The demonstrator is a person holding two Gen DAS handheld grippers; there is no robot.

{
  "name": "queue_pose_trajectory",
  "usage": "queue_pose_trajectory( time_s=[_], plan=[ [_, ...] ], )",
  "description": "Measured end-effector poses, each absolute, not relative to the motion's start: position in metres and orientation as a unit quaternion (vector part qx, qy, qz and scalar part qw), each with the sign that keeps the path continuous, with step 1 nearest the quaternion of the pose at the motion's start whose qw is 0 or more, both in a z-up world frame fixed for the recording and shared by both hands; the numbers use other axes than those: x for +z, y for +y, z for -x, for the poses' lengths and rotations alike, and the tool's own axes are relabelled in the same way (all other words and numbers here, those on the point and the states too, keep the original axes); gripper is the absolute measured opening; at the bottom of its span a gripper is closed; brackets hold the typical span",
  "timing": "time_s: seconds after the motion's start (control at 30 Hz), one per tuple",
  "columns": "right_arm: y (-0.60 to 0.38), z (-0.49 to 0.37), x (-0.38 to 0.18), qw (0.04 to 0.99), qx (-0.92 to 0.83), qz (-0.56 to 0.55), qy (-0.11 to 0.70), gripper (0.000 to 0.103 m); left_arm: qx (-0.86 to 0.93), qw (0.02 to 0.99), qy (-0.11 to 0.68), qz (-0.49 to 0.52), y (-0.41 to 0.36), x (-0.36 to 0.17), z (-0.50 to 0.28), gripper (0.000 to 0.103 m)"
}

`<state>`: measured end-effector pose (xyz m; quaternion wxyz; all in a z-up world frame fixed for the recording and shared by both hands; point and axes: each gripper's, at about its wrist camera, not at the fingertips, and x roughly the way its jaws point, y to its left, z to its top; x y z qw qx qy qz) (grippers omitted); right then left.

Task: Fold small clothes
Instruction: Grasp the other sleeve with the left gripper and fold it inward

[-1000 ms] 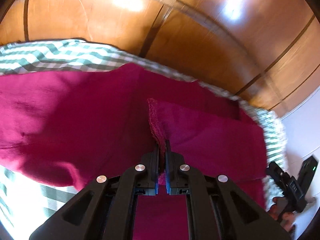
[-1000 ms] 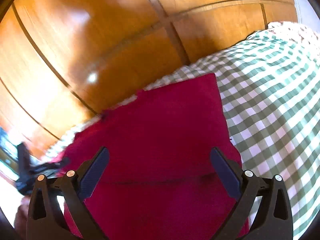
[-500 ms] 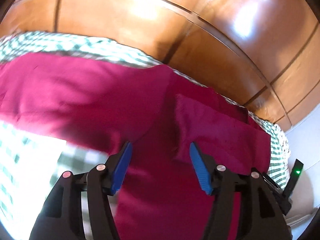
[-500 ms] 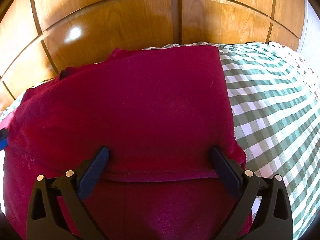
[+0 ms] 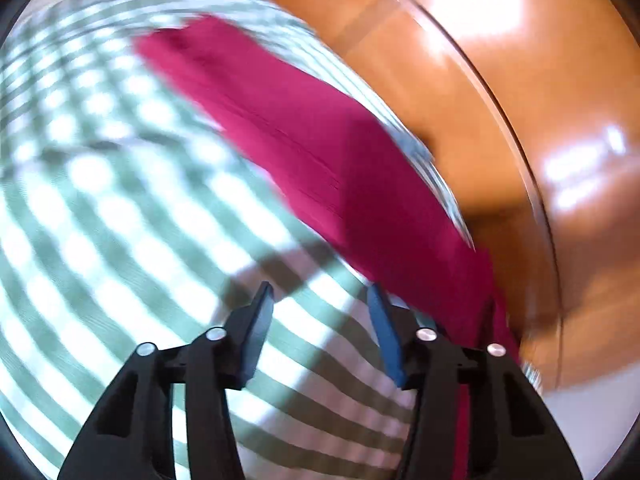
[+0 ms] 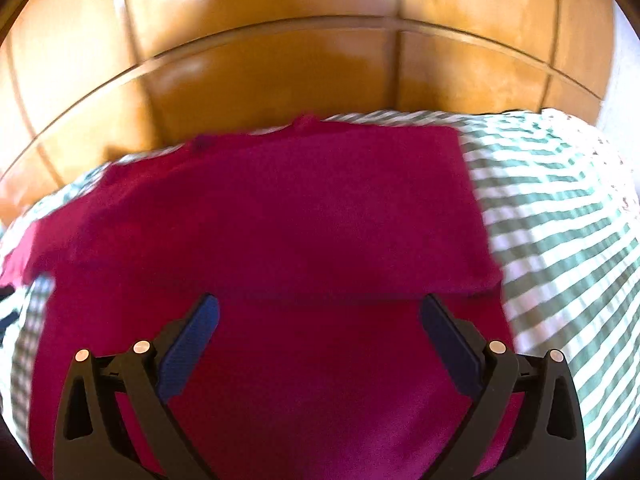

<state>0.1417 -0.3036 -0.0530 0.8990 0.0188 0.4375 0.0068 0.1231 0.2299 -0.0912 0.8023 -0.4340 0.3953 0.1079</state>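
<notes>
Right wrist view: the magenta garment (image 6: 280, 216) fills the centre and lower frame, directly under and ahead of the right gripper (image 6: 320, 338), fingers spread wide, gripping nothing.
Fold line: a horizontal edge crosses just above the fingertips, so a layer looks already doubled over.
Left wrist view: the garment (image 5: 320, 152) runs as a diagonal band from upper left to lower right, to the right of the left gripper (image 5: 320, 320), fingers apart, empty, over bare cloth.
Nearer hand: the right, by my judgement.
Surface: green-and-white checked sheet (image 6: 560, 216).
Room: glossy wooden panels (image 6: 280, 60) behind; both views are blurred.
</notes>
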Motion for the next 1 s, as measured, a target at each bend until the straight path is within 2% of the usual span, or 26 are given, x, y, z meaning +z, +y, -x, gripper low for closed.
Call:
queue_pose_trajectory(
  time_s=[0.1,0.43,0.5,0.53,0.63,0.77,0.9,1.0],
  plan=[
    [-0.286,-0.134,-0.071,0.89,0.013,0.006,0.456,0.1,0.152,0.788,0.366,0.471,0.282,-0.09,-0.114,0.039],
    [-0.288,-0.137,-0.078,0.889,0.009,0.011,0.459,0.1,0.194,0.754,0.34,0.528,0.38,-0.101,-0.125,0.039],
    [-0.285,-0.136,-0.077,0.889,0.009,0.011,0.459,0.1,0.193,0.76,0.344,0.516,0.382,-0.101,-0.138,0.028],
    [-0.285,-0.135,-0.076,0.889,0.01,0.01,0.458,0.1,0.19,0.763,0.349,0.509,0.377,-0.099,-0.148,0.008],
    [-0.285,-0.136,-0.077,0.888,0.011,0.009,0.459,0.1,0.187,0.783,0.349,0.48,0.368,-0.085,-0.164,0.006],
    [-0.287,-0.135,-0.078,0.889,0.012,0.007,0.458,0.1,0.123,0.834,0.324,0.43,0.322,-0.039,-0.18,0.006],
    [-0.288,-0.134,-0.079,0.889,0.012,0.007,0.457,0.1,0.016,0.871,0.312,0.38,0.24,0.006,-0.198,0.006],
    [-0.288,-0.134,-0.079,0.889,0.013,0.005,0.457,0.1,-0.06,0.88,0.322,0.346,0.169,0.02,-0.21,0.006]
  ],
)
